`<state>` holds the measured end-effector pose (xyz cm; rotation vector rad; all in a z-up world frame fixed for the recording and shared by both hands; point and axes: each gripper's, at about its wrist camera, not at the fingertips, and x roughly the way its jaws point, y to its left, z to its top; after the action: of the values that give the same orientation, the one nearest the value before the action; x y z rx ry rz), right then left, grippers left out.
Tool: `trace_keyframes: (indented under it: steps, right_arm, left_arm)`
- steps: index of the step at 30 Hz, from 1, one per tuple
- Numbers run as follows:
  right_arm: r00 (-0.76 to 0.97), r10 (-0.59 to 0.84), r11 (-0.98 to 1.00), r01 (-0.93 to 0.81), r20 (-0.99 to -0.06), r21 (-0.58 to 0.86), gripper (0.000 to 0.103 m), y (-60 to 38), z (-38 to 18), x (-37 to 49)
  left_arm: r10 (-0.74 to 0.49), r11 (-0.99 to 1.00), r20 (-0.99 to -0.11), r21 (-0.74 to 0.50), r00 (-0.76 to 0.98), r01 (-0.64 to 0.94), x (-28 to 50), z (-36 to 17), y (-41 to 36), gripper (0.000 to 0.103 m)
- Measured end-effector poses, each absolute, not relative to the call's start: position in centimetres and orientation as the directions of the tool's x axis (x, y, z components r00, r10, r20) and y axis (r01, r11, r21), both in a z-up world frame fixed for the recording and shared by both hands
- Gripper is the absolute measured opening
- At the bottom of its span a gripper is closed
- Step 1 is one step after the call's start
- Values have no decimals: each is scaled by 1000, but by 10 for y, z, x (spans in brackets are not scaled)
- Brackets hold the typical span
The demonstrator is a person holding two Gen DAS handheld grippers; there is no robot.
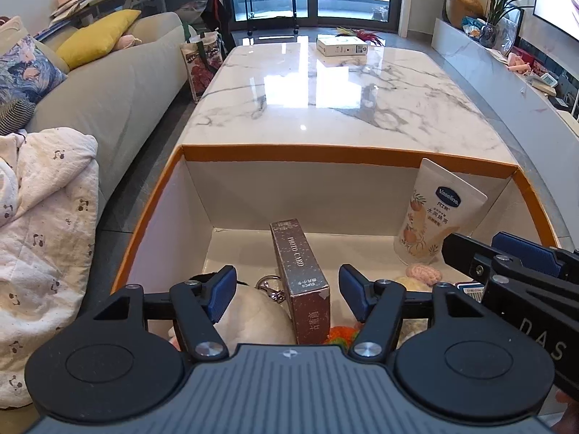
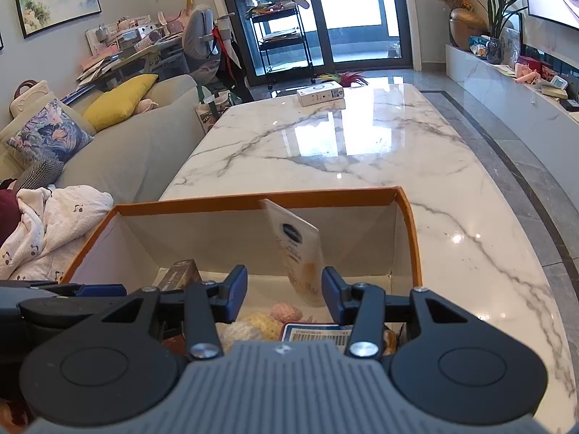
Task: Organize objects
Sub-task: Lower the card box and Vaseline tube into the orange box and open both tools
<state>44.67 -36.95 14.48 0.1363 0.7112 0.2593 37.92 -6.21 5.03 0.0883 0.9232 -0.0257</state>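
An orange-rimmed cardboard box (image 1: pixel 325 152) stands on the near end of the marble table (image 1: pixel 325 86). Inside it lie a brown "Photo Card" box (image 1: pixel 300 275), a Vaseline tube (image 1: pixel 434 213) leaning in the far right corner, a white round thing (image 1: pixel 249 322) with a key ring (image 1: pixel 269 284), and small knitted items (image 1: pixel 423 273). My left gripper (image 1: pixel 286 291) is open above the brown box, touching nothing. My right gripper (image 2: pixel 284 291) is open above the box's right part, over a barcode-labelled pack (image 2: pixel 315 336); the tube (image 2: pixel 300 249) stands just beyond it. The right gripper also shows in the left wrist view (image 1: pixel 506 264).
A white carton (image 1: pixel 342 45) lies at the table's far end. A grey sofa (image 1: pixel 108 86) with cushions and a white blanket (image 1: pixel 43 224) runs along the left. A marble TV bench (image 1: pixel 506 83) with clutter runs along the right. A shopping bag (image 1: pixel 202 65) stands by the sofa.
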Motion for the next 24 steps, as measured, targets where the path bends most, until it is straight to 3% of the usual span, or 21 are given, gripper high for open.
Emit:
trace_keyframes:
  steps: [24]
  right_arm:
    - [768, 235, 970, -224, -595, 94, 56, -364, 195, 380]
  left_arm:
    - [94, 979, -744, 190, 661, 75, 317, 93, -64, 74]
